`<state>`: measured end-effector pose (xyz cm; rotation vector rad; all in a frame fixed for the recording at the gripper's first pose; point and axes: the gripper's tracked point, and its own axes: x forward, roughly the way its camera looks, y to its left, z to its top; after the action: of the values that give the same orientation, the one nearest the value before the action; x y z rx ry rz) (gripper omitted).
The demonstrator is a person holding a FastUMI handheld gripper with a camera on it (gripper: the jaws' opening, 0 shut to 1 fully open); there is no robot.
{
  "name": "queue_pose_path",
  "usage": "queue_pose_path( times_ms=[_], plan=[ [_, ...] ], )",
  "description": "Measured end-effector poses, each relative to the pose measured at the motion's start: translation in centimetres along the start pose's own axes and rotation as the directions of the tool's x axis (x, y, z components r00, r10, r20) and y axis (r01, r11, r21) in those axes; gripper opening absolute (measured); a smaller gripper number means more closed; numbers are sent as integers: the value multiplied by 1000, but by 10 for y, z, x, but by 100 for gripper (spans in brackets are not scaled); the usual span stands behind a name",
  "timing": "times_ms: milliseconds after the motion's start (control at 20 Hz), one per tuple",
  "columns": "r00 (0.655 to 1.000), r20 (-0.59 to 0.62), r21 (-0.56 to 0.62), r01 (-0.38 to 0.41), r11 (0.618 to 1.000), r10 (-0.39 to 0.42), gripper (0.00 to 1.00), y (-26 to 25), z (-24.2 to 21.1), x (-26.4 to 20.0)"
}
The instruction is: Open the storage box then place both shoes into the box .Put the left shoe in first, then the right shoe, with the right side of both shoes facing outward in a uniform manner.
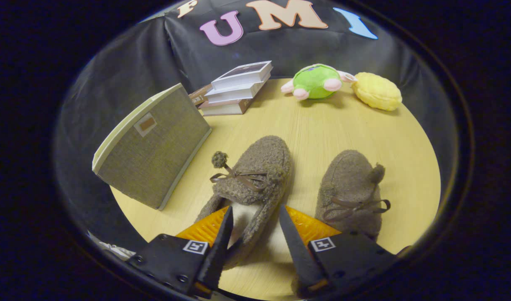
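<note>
Two brown fuzzy slippers with ribbon bows and pompoms lie on the round wooden table [322, 129], toes pointing away from me. The left shoe [255, 175] has its heel opening between my fingers; my gripper [255, 215] is open around that heel, not pressing on it. The right shoe [349, 192] lies just right of the right finger [293, 238]. The storage box [153, 148], grey-green fabric with a pale lid and a small label, stands closed and tilted to the left of the left shoe.
A stack of books [238, 88] lies at the back behind the box. A green plush turtle [316, 81] and a yellow plush [376, 92] sit at the table's far right. Bare tabletop stretches between the shoes and the plush toys.
</note>
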<state>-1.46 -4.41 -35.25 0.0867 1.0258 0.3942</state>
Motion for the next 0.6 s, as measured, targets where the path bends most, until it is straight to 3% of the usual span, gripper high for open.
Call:
queue_pose_path(
  times_ms=[300, 450, 600],
  plan=[
    [998, -66, 74, 24, 997, -19, 38, -1, -6, 5],
    [995, -85, 152, 69, 986, -57, 8, -7, -6, 7],
    [991, -103, 229, 107, 968, -85, 4, -6, -9, 3]
  ],
)
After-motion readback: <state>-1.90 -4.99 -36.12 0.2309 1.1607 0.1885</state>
